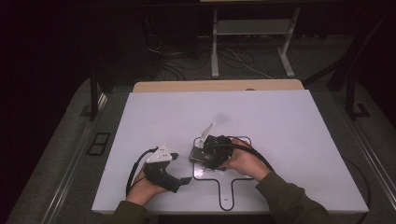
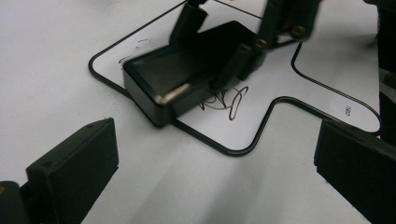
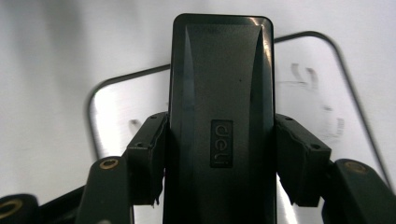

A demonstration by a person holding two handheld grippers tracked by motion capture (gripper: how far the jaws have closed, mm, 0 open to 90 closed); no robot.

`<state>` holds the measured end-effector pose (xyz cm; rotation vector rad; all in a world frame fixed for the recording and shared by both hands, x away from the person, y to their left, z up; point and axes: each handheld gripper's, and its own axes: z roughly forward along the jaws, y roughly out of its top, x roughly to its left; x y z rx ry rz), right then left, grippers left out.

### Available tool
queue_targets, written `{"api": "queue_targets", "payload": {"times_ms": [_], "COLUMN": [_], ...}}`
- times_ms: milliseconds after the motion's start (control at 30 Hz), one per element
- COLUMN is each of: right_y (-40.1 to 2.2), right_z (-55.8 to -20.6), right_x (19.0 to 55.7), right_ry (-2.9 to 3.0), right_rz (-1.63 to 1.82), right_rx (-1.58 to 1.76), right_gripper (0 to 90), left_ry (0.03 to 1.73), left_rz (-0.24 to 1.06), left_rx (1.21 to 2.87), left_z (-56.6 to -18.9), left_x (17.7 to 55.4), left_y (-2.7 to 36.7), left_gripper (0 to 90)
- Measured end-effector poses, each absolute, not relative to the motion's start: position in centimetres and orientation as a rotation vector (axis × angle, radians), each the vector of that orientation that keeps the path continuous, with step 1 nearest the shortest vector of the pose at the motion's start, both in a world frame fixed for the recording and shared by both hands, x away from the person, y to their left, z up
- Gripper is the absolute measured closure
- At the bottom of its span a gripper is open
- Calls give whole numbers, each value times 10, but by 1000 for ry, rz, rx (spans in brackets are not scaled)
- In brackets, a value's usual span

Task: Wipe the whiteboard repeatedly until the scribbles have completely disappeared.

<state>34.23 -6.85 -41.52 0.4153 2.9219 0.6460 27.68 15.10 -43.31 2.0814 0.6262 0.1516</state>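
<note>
A black oblong case (image 3: 219, 93) with a small "deli" mark lies flat on the white board, inside a black drawn outline (image 1: 233, 186). My right gripper (image 3: 219, 158) is shut on it, one pad (image 3: 147, 154) on each long side. In the high view the case (image 1: 200, 157) sits just in front of the right hand, near the board's middle front. The left gripper view has the case (image 2: 187, 74) ahead, with the right gripper's fingers (image 2: 243, 60) clamped on it. My left gripper (image 2: 215, 177) stands open on the board to the case's left, jaws wide apart with nothing between them, and is also in the high view (image 1: 181, 168).
The white board (image 1: 280, 121) lies on a wooden table whose far edge (image 1: 219, 86) shows behind it. Handwritten scribbles (image 2: 224, 100) mark the board inside the outline. Metal stand legs and cables (image 1: 215, 56) are on the floor beyond the table.
</note>
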Motion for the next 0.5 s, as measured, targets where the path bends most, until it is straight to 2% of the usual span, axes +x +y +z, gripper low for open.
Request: {"api": "queue_targets", "payload": {"times_ms": [133, 500], "right_y": [-64, -71], "right_z": [-415, -415], "right_x": [328, 346], "right_ry": [2947, 2905], "right_rz": [660, 641], "right_rx": [361, 454], "right_gripper": [390, 390], "left_ry": [625, 629], "left_rz": [155, 153], "left_rx": [2081, 2079], "left_z": [-433, -433], "left_x": [277, 277], "left_y": [151, 152], "left_gripper": [0, 0]}}
